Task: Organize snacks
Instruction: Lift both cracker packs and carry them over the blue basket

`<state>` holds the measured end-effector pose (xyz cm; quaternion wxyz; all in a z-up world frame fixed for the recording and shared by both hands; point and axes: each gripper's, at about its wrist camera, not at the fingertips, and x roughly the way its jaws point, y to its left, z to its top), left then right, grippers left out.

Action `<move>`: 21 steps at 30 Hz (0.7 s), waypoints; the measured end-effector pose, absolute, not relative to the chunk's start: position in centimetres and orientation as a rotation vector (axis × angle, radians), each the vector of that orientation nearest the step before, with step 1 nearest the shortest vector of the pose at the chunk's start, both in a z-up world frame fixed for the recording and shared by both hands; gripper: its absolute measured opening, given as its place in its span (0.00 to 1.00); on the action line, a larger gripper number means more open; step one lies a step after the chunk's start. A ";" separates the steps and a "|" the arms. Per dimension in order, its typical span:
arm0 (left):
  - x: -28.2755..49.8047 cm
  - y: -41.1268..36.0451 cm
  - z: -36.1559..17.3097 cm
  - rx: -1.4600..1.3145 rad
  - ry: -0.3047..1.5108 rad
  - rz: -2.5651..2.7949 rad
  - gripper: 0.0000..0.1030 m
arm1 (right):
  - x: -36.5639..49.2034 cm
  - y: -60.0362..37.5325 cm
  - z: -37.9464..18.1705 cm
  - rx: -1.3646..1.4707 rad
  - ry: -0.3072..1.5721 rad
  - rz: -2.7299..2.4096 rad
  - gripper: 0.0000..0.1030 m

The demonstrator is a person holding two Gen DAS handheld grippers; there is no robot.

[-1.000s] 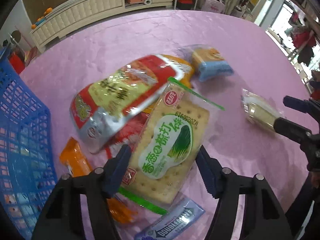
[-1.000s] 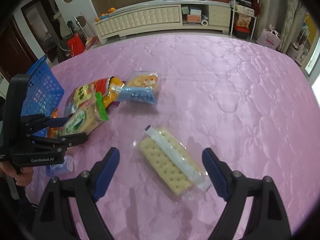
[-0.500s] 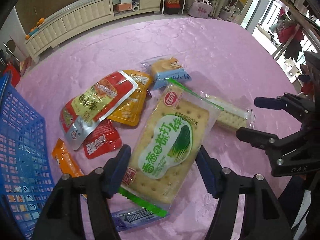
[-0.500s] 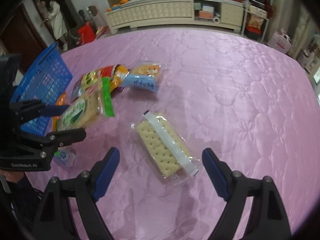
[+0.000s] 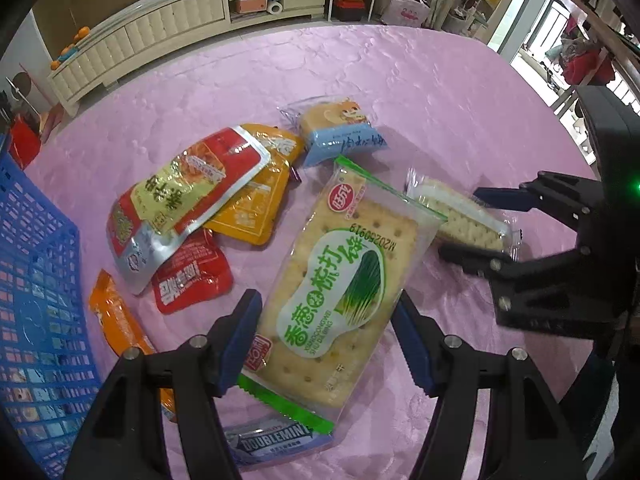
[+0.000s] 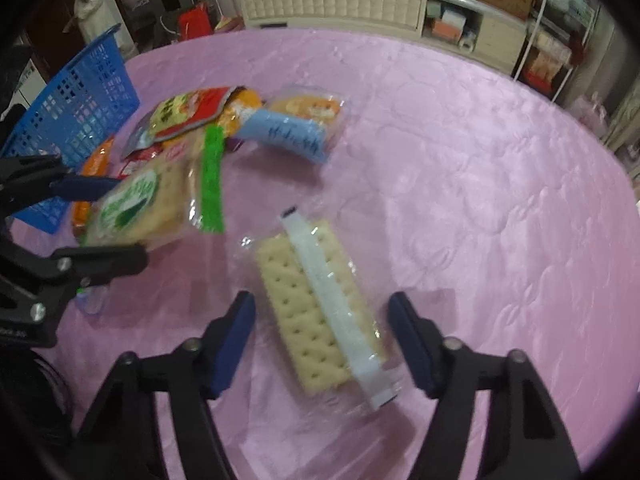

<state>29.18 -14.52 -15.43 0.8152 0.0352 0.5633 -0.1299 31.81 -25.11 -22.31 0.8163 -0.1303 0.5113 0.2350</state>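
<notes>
My left gripper (image 5: 326, 338) clamps the green cracker pack (image 5: 344, 276), lifted above the table. Right gripper (image 6: 322, 340) spread wide, straddling the clear cracker pack (image 6: 320, 304) on the tablecloth (image 6: 460, 160). Next, I judge: close right, carry both to blue basket (image 5: 36, 280).

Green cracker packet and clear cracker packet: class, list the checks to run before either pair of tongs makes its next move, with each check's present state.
1. Left tongs grip the green cracker packet: ok.
2. Packet lifted off the tablecloth: ok.
3. Blue basket within reach at left: ok.
4. Basket has room: cannot tell.
5. Right tongs straddle the clear cracker packet: ok.
6. Right tongs closed on it: not ok, open.
</notes>
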 end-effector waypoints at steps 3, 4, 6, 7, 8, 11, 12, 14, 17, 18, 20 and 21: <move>29.1 -14.5 -15.8 0.053 1.205 -0.280 0.62 | 31.8 -25.3 -22.3 -0.274 1.083 0.493 0.55; 28.8 -14.5 -15.7 0.051 1.203 -0.279 0.62 | 31.8 -25.5 -22.3 -0.265 1.088 0.489 0.54; 28.3 -14.6 -15.5 0.042 1.195 -0.277 0.62 | 31.5 -26.0 -21.9 -0.230 1.098 0.462 0.51; 28.0 -14.5 -15.3 0.037 1.190 -0.279 0.62 | 31.2 -26.2 -21.4 -0.220 1.088 0.462 0.51; 27.8 -14.4 -15.1 0.033 1.183 -0.280 0.62 | 30.7 -26.4 -20.7 -0.221 1.070 0.466 0.51; 26.8 -13.8 -14.3 0.025 1.158 -0.275 0.62 | 29.1 -25.9 -19.1 -0.214 1.042 0.477 0.51; 26.5 -13.7 -14.0 0.018 1.152 -0.275 0.62 | 28.7 -25.8 -18.6 -0.209 1.037 0.480 0.51; 25.9 -13.3 -13.3 0.002 1.135 -0.275 0.62 | 27.8 -25.3 -17.4 -0.203 1.030 0.483 0.51; 24.6 -12.2 -12.3 -0.011 1.100 -0.267 0.62 | 26.5 -25.0 -15.7 -0.201 1.014 0.481 0.51; 24.2 -11.8 -11.9 -0.013 1.089 -0.264 0.62 | 26.2 -24.8 -15.0 -0.205 1.009 0.480 0.51; 23.1 -10.9 -11.2 -0.020 1.063 -0.256 0.62 | 25.4 -24.6 -14.0 -0.205 0.999 0.482 0.51; 22.6 -10.4 -10.7 -0.024 1.051 -0.252 0.62 | 25.1 -24.3 -13.6 -0.206 0.996 0.482 0.51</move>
